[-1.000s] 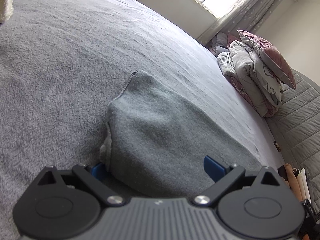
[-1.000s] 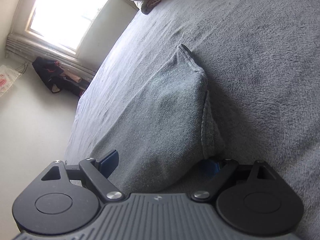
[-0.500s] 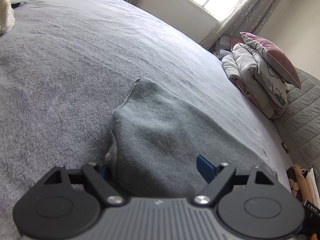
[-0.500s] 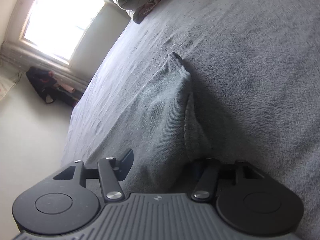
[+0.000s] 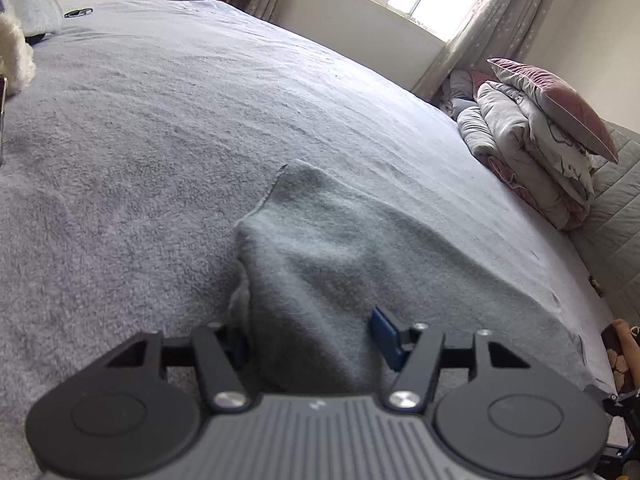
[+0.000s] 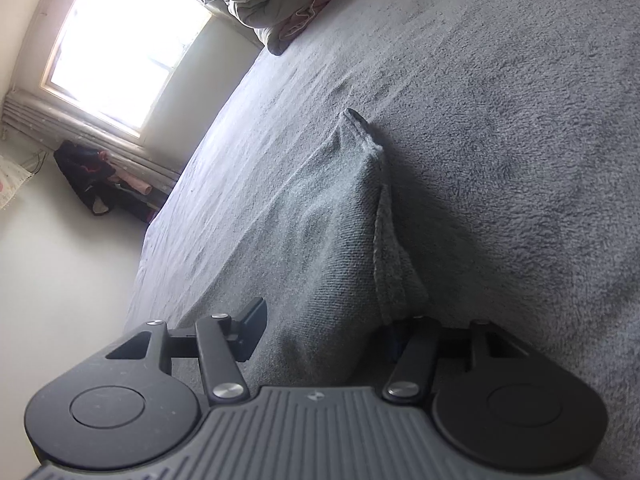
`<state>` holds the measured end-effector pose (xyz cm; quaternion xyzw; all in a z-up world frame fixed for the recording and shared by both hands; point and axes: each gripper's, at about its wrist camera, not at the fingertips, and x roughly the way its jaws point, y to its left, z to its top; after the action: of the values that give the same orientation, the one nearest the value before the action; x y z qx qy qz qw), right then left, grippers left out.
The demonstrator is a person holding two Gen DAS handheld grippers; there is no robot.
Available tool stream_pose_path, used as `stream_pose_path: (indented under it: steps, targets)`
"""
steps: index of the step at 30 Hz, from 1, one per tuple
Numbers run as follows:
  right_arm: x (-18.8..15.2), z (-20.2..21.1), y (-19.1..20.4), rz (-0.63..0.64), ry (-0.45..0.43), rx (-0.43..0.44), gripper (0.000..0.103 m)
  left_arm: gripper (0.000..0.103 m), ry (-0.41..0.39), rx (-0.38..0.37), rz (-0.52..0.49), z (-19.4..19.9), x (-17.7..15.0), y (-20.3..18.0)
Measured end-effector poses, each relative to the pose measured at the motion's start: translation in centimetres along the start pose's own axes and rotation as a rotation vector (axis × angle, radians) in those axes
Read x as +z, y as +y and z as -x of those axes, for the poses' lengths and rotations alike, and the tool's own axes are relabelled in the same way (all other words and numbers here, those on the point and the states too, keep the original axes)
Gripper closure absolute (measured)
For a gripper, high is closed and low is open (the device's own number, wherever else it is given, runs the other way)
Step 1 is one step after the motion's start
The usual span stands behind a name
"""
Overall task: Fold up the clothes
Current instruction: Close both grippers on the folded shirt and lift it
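Observation:
A grey-green knitted garment [image 5: 352, 256] lies on the grey fleece bed cover [image 5: 160, 128], its near edge raised between the fingers of both grippers. My left gripper [image 5: 312, 340] straddles one near corner with fingers spread wide, cloth between them. My right gripper [image 6: 324, 332] straddles the other corner of the garment [image 6: 320, 232]; its fingers are also wide apart. The folded edge shows a lighter underside. The fingertips are partly hidden by the cloth.
A pile of folded quilts and a pink pillow [image 5: 536, 136] sits at the head of the bed. A white fluffy item [image 5: 14, 56] lies at the far left. A window [image 6: 120, 36] and dark clothes on the floor [image 6: 96, 188] show beyond the bed's edge.
Both grippers have drawn back and tilted up a little, so more of the room shows. The garment's near edge stays raised between the spread fingers.

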<state>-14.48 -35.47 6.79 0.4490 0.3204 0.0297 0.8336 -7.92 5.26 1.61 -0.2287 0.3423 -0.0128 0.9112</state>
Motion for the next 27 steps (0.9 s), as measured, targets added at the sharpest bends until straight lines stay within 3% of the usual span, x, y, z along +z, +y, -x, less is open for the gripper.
stream_pose_path:
  steps: [2,5,7,8,9,18,27]
  targets:
    - [0.3,0.0,0.2,0.000,-0.002,-0.003,0.042,0.053,0.006,-0.001,0.005,0.0,0.2,0.1]
    - [0.3,0.0,0.3,0.002,-0.007,-0.011,0.044,0.071,0.024,-0.019,0.018,-0.1,0.5,0.3]
    - [0.3,0.0,0.3,0.000,-0.013,-0.026,0.054,0.078,0.040,-0.036,0.031,-0.1,0.7,0.5]
    - [0.3,0.0,0.3,-0.002,-0.015,-0.029,0.070,0.079,0.047,-0.040,0.036,-0.1,0.9,0.6]
    - [0.4,0.0,0.3,-0.003,-0.015,-0.029,0.077,0.080,0.053,-0.043,0.040,-0.1,1.1,0.6]
    - [1.0,0.9,1.8,0.043,-0.065,0.003,0.083,0.084,0.094,-0.107,0.160,0.6,3.0,2.4]
    - [2.3,2.5,5.6,0.275,-0.153,0.006,0.084,0.086,0.062,-0.166,0.186,2.5,5.7,2.3]
